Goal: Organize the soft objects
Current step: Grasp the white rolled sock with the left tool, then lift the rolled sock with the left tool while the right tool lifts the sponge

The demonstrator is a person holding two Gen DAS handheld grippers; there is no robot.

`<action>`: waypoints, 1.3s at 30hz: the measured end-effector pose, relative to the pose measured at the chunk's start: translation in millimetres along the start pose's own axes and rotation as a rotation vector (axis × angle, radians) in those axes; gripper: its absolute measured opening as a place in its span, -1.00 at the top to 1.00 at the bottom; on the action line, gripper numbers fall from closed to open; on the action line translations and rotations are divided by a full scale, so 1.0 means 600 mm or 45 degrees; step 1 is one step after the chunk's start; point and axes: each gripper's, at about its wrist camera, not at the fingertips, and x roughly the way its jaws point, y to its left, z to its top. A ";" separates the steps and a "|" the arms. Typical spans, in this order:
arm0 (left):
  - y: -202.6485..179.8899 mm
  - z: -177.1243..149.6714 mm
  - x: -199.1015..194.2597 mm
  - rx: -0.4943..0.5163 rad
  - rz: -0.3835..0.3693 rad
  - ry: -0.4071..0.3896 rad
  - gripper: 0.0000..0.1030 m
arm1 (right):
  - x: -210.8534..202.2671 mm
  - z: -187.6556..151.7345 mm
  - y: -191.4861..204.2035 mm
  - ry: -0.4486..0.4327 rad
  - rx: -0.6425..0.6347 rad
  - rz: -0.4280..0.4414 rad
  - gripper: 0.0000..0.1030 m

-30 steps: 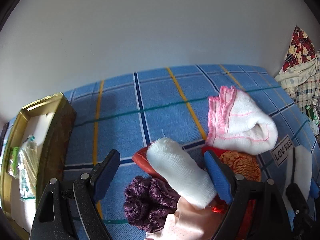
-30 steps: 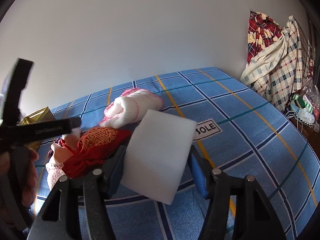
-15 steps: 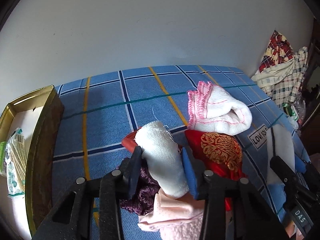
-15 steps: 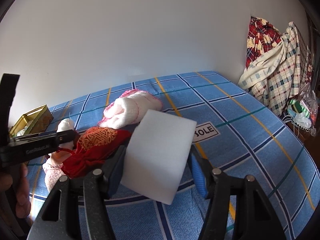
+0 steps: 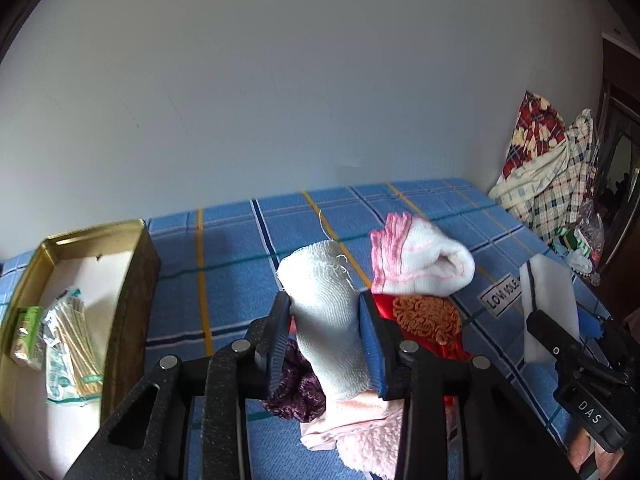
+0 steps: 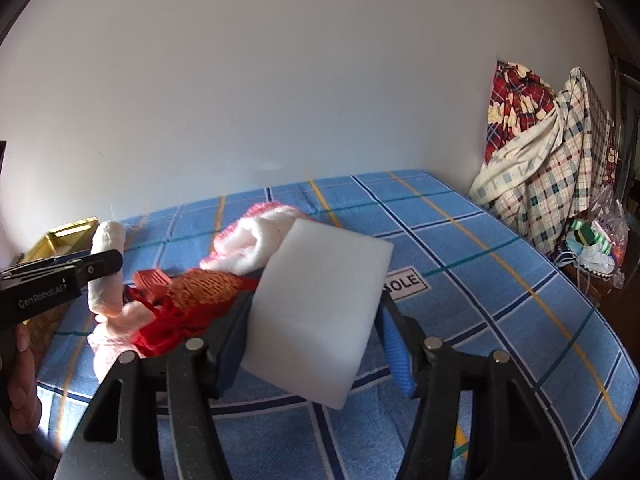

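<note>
A gold metal tin is sitting open at the left edge of the bed, which is wearing a blue plaid sheet. Inside the tin, on its pale floor, a clear packet of thin sticks is lying beside a small green carton against the near left wall; the rest of the tin's floor is showing bare. The left gripper is gripping a white gauze roll, its jaws having just been closing, and the blue pads are now pressing both sides of the roll, which is standing tilted above the heap of soft things, well apart from the tin. Below it a dark purple scrunchie, a pale pink fleece cloth and a red pouch with gold embroidery are lying piled together on the sheet. Just behind the pouch a rolled white towel with pink stitching is resting on the bed. The right gripper is clamping a white foam sponge block between its pads, holding it slanted above the sheet, near a label printed on the sheet. A hand is showing at the left edge of the right wrist view. Plaid cloths are hanging at the far right corner, with a clear plastic bag below them.
</note>
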 end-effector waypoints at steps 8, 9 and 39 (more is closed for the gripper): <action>0.008 -0.012 -0.033 0.028 0.072 -0.095 0.29 | -0.014 0.001 0.021 -0.083 -0.046 0.010 -0.18; 0.007 -0.014 -0.036 0.026 0.079 -0.102 0.29 | -0.014 0.001 0.024 -0.087 -0.047 0.014 -0.18; 0.022 -0.060 -0.088 0.018 0.201 -0.190 0.29 | -0.030 -0.003 0.085 -0.179 -0.099 0.097 -0.18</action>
